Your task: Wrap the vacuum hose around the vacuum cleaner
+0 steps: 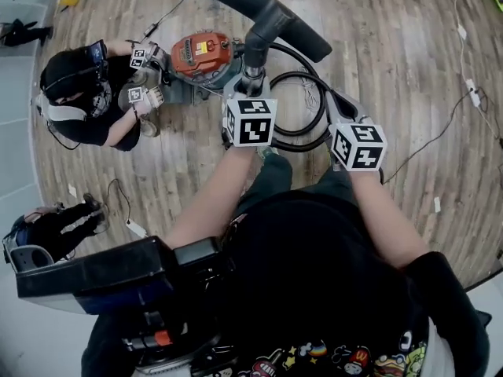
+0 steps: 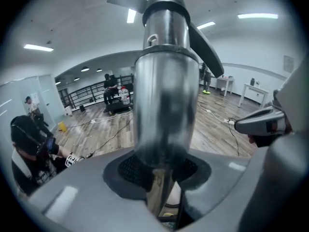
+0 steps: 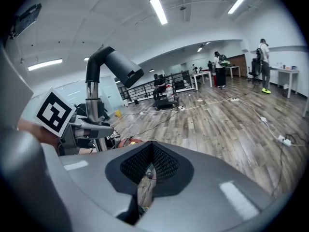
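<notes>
The red canister vacuum cleaner [image 1: 202,53] stands on the wood floor ahead of me. Its metal wand [image 1: 253,67] rises upright, ending in a black floor head [image 1: 259,6]. My left gripper [image 1: 251,86] is shut on the wand; in the left gripper view the shiny tube [image 2: 164,105] fills the space between the jaws of this gripper [image 2: 164,180]. The black hose [image 1: 322,108] loops on the floor to the right of the canister. My right gripper [image 1: 336,110] hovers over that loop. In its own view the right gripper [image 3: 147,178] shows only a thin slit, with nothing seen held.
A crouching person [image 1: 82,93] at the left holds two grippers near the canister. Another person [image 1: 47,230] sits at lower left. Thin cables [image 1: 440,132] and a power strip [image 1: 471,93] lie on the floor to the right. Desks and standing people [image 3: 263,57] are far off.
</notes>
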Tool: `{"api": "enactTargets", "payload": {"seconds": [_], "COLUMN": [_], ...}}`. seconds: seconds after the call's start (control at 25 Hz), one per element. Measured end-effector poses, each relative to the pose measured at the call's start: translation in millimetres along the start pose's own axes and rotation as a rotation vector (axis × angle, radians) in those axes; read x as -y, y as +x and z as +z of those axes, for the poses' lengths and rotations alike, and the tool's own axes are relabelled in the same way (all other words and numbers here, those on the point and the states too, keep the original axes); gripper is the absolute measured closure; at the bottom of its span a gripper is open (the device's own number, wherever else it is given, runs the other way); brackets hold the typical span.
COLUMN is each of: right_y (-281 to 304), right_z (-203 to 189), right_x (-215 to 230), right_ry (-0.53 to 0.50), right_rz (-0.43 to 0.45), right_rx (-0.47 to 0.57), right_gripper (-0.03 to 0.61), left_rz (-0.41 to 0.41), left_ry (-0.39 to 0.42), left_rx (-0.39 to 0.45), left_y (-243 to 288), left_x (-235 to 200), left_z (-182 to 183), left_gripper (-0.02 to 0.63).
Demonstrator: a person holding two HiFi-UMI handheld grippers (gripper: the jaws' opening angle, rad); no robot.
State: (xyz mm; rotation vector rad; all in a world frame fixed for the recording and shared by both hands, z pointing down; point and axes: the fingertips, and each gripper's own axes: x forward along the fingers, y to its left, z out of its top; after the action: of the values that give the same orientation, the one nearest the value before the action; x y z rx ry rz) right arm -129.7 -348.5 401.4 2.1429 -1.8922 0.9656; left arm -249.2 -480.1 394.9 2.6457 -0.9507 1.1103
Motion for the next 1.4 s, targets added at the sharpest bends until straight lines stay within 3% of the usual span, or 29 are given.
{"api": "enactTargets", "payload": {"seconds": [0.2,0.4,0.6,0.92,1.4], "right_y": [-2.8,-14.6,0.3,44.2,146.0], "right_z": [-13.3,-32.5,-48.7,-96.4,-183.5], "right_x": [1.1,16.9,38.6,75.8,141.4], "right_ry": [0.099,0.161,0.203,0.228,0.296], "right_rz": [-0.137,-0.207,-0.225,-0.218,-0.219], "right_rx": [0.017,0.005,-0.004,-0.059,-0.045], "right_gripper": [0.554,0.554,0.554,0.554,0.554], "left_rz": [-0.123,-0.196,-0.215,-0.164,-0.197], "left_ry": [0.170,0.282,0.284,0.259,0.368], "left_rx": [-0.016,-0.032,-0.062,-0.131,-0.135], "left_y": [30.8,54.4,87.5,162.9,324.7], "left_x": [0.3,25.2,38.7,29.1,51.8], "left_z": [2.1,3.5,-10.4,-61.9,-131.2], "left_gripper": [0.466,0.468,0.467,0.468,0.468]}}
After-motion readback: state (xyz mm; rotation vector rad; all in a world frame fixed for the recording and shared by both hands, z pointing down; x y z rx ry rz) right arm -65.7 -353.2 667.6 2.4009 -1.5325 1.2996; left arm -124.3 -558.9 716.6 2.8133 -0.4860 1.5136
